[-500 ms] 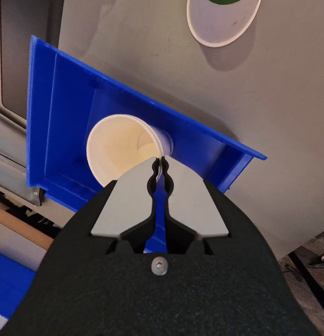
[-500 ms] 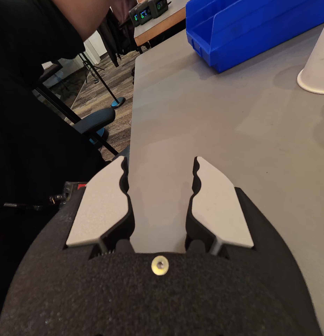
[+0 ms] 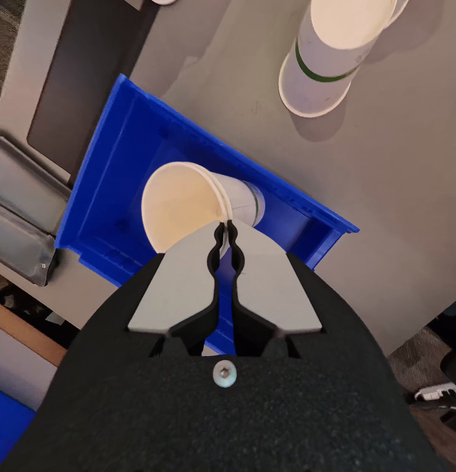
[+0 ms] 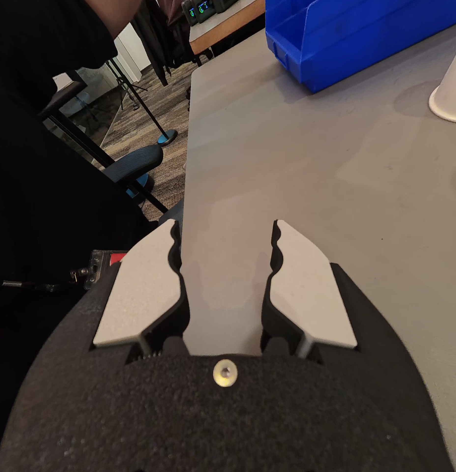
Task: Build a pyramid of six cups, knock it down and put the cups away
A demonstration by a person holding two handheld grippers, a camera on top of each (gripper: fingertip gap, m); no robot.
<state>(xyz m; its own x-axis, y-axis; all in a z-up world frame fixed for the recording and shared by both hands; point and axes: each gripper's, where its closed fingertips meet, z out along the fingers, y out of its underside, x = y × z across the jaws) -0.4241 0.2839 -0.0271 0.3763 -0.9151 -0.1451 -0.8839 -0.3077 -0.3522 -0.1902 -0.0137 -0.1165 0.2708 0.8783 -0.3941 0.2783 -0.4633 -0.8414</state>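
Paper cups, seemingly 2 nested, hang over the blue bin, rims pinched by the nearly closed left gripper. Right gripper gapes wide, empty. Recommend lifting clear slowly, grip firm.
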